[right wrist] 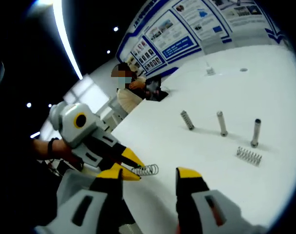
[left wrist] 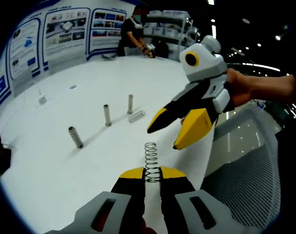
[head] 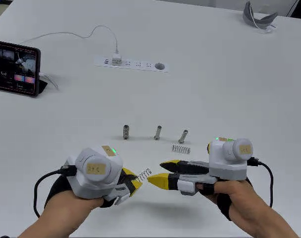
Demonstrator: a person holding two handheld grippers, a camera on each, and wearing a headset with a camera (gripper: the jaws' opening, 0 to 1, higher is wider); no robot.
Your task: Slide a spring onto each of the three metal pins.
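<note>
head view: left gripper pinches a thin silvery coiled spring by one end; right gripper gapes wide.

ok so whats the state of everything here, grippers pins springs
left gripper, shut on held spring
right gripper, open, holding nothing
held spring, pinched at one end, rest sticking out ahead
left-hand pin, upright, spring already on
middle pin, upright, bare
right-hand pin, upright, bare
loose spring, lying flat by the right-hand pin
tablet, screen lit
</note>
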